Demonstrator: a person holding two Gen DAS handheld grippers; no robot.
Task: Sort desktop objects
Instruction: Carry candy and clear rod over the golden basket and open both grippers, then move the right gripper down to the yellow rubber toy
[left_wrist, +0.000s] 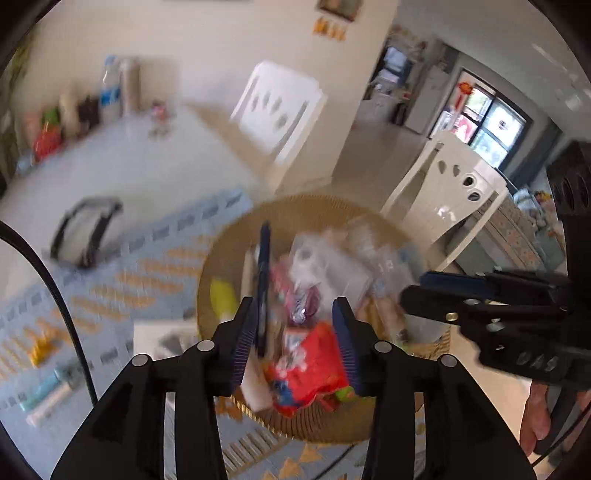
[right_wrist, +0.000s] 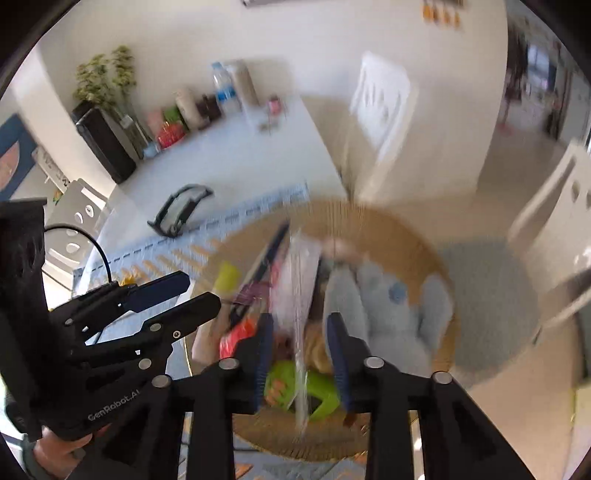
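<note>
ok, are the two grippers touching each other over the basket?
Apart. The left wrist view shows the right gripper off to the side of the left gripper, with the basket contents visible in the gap between them.

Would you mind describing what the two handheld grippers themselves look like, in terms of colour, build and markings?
Both are matte black plastic with angular, trussed finger arms joined by round silver pins. The left gripper and right gripper carry dark blue ribbed pads on their fingertips. White "GenRobot.AI" lettering marks the left unit's body, and a thin black cable runs from it. A bare hand holds the right unit.
</note>
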